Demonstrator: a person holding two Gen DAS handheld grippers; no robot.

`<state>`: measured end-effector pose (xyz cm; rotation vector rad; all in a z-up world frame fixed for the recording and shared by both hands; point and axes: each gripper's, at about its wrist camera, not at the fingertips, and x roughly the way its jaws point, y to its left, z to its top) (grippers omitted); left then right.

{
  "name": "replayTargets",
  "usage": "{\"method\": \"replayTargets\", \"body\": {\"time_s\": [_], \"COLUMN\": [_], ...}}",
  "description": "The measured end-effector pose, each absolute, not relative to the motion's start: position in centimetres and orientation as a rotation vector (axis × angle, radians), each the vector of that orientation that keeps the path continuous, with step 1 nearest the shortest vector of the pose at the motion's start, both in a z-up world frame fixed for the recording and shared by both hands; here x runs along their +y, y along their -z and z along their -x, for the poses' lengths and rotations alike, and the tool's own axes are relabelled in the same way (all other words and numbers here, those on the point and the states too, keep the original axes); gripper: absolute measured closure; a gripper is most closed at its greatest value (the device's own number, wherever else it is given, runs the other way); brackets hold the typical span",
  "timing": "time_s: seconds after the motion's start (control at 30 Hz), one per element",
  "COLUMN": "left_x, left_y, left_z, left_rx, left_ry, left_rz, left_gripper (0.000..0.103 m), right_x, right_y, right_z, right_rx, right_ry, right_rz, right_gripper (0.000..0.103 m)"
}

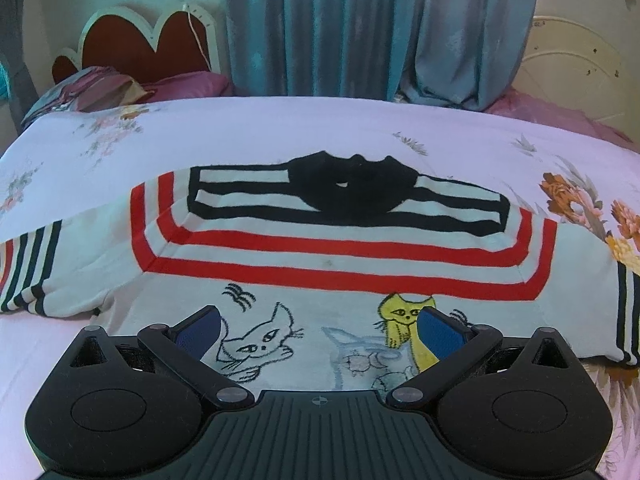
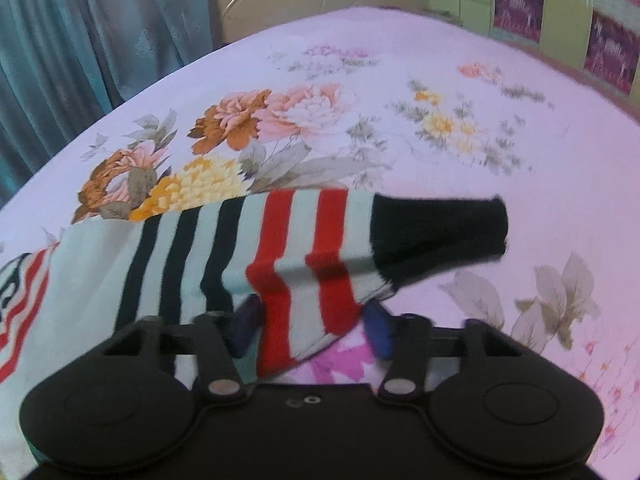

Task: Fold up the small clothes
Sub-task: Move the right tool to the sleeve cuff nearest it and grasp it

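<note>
A small white sweater (image 1: 320, 256) with red and black stripes, a black collar and cat drawings lies flat on the bed, both sleeves spread out. My left gripper (image 1: 318, 326) is open and empty, hovering over the cat drawings at the sweater's lower part. In the right wrist view the sweater's right sleeve (image 2: 304, 248), striped with a black cuff (image 2: 440, 232), lies between the blue fingers (image 2: 378, 330) of my right gripper (image 2: 312, 326). The jaws stand apart around the sleeve's red stripes. The sleeve edge looks a little lifted.
The floral bedsheet (image 2: 460, 128) covers the bed. Pillows (image 1: 120, 88) and a red headboard (image 1: 132, 48) are at the far left. Blue curtains (image 1: 380, 28) hang behind the bed. A green wardrobe (image 2: 560, 12) stands beyond the bed's far side.
</note>
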<state>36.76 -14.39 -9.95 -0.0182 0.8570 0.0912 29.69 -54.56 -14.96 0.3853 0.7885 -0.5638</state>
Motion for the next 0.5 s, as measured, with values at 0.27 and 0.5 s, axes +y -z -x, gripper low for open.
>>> {"method": "replayTargets", "body": {"time_s": [0.27, 0.5], "left_x": [-13.1, -11.7], "left_y": [10.3, 10.5], "left_z": [-36.7, -36.7], "left_rx": [0.862, 0.869], "left_ry": [-0.089, -0.073], "left_rz": [0.008, 0.006], "left_gripper": [0.0, 0.0], "right_x": [-54.9, -52.4], "right_y": [14.0, 11.2], "right_z": [-29.7, -29.7], "right_rx": [0.746, 0.665], "right_ry": [0.553, 0.508], "right_rz": [-0.403, -0.333], "right_gripper": [0.089, 0.092]}}
